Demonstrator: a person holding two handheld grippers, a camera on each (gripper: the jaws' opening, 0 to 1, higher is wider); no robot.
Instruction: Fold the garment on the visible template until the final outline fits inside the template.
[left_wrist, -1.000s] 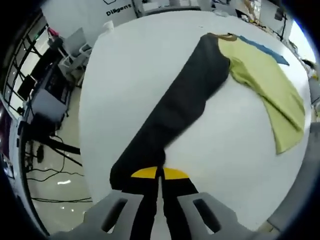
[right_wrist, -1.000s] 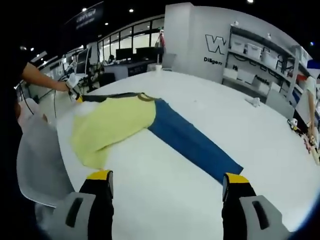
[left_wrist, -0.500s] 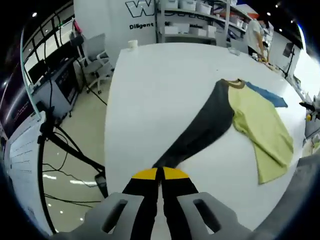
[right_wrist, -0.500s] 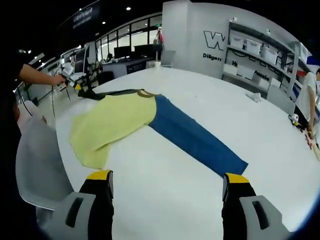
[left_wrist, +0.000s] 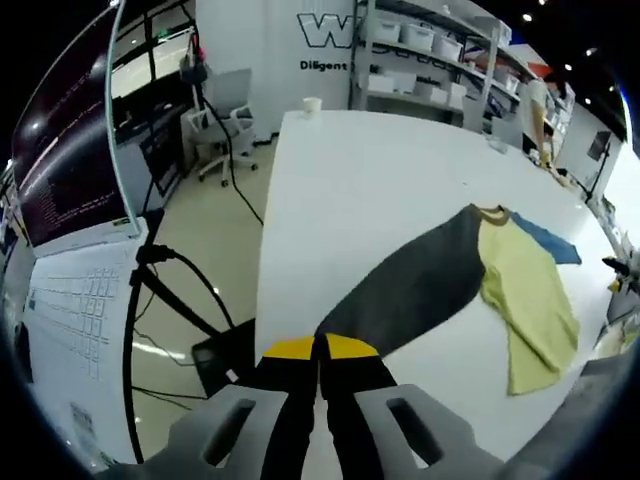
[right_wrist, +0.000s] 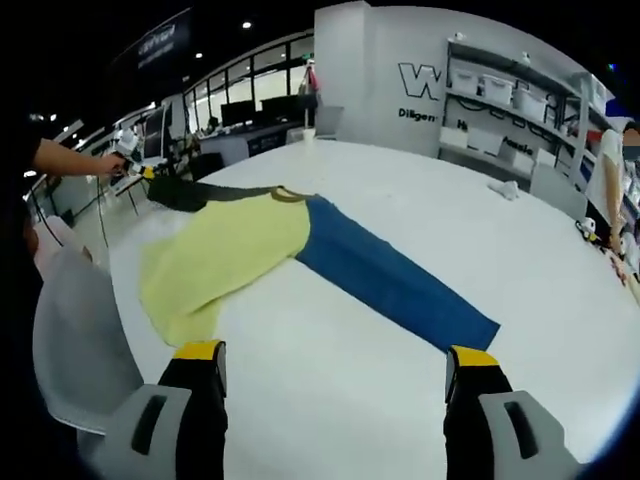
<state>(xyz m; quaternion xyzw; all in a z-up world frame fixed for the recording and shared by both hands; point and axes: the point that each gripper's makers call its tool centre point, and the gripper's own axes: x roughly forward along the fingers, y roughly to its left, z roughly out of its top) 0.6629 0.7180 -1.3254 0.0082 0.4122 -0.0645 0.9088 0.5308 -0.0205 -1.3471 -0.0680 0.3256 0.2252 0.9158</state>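
the left gripper (left_wrist: 320, 350), its 2 yellow-tipped black jaws pressed together, was clamped on the cuff end of the dark grey sleeve (left_wrist: 415, 290) of a long-sleeved garment with a yellow-green body (left_wrist: 525, 300). in the left gripper view that sleeve ran up and right from the jaws across the edge of the white table (left_wrist: 350, 190) to the brown collar (left_wrist: 490, 211), with the blue sleeve (left_wrist: 550, 240) beyond it. the right gripper (right_wrist: 335, 365) hovered over the table with its 2 jaws wide apart, holding nothing. in the right gripper view the garment lay spread flat on the tabletop, the blue sleeve stretched toward the right jaw, near it but apart. a grey chair (right_wrist: 75, 350) stood by the table's near edge. shelves with white bins (left_wrist: 430, 40) lined the far wall.
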